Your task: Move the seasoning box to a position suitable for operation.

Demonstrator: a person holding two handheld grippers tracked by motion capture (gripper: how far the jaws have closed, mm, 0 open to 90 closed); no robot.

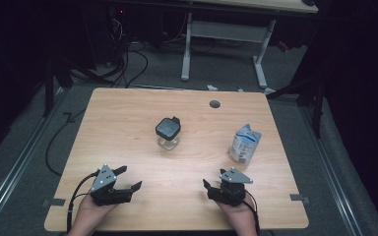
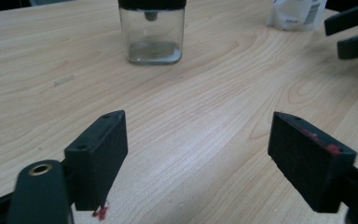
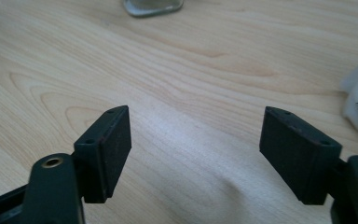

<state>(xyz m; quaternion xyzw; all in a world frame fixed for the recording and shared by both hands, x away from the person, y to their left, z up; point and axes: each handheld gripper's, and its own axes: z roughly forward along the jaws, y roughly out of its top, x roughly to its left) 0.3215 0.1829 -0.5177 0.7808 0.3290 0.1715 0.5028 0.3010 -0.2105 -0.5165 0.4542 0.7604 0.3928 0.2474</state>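
While both rest spread, left gripper (image 1: 128,178) and right gripper (image 1: 210,189) flank the jar (image 1: 168,132).

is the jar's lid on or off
On. The jar stands upright on the table with its black lid seated on top; the left gripper view shows the lid's edge across the glass rim.

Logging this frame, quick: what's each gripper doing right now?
Left gripper: open, holding nothing.
Right gripper: open, holding nothing.
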